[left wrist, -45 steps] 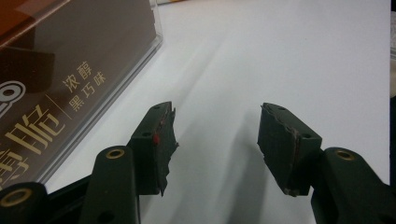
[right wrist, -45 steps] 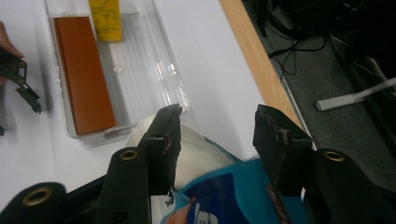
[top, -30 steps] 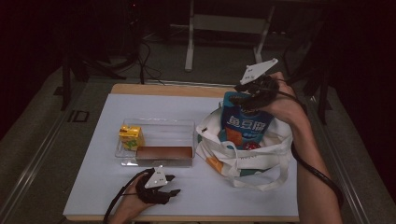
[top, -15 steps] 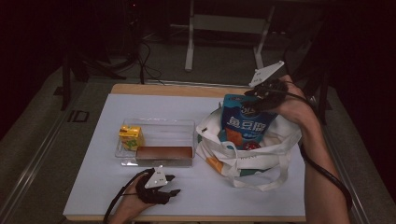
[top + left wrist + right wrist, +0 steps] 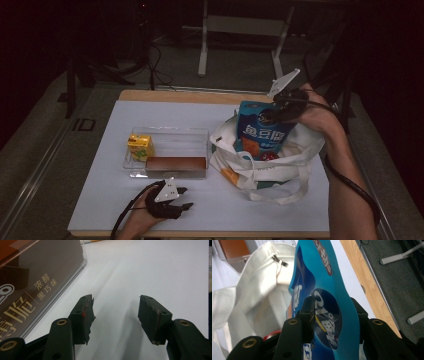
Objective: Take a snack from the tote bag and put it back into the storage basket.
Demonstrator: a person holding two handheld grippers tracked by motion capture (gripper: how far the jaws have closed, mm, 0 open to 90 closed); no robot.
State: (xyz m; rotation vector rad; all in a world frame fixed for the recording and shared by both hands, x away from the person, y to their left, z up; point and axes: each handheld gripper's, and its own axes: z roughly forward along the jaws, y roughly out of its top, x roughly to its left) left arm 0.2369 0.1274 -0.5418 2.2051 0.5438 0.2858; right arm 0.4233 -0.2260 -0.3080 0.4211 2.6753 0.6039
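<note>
A blue snack bag [image 5: 261, 131] stands upright in a white tote bag [image 5: 300, 152] at the table's right side. My right gripper [image 5: 270, 112] comes in from the right at the bag's top. In the right gripper view the blue bag [image 5: 324, 290] sits between the jaws, which have just been closing and pinch it; my right gripper [image 5: 334, 312] is shut on it, above the tote bag [image 5: 249, 287]. My left gripper [image 5: 186, 198] rests on the table near the front edge. Its jaws stand open with nothing between them, as the left gripper [image 5: 115, 312] view shows.
A clear tray [image 5: 175, 136] left of the tote holds a yellow carton [image 5: 140, 147] and a brown chocolate box [image 5: 176, 164]; the brown box [image 5: 30, 282] lies just left of my left jaws. White table sheet [image 5: 100, 190] lies around them. The wooden table edge [image 5: 367, 285] runs behind the bag.
My right gripper has shifted a little to the right and lower at the top of the blue bag, and its jaws have narrowed on it. The left hand has kept still.
</note>
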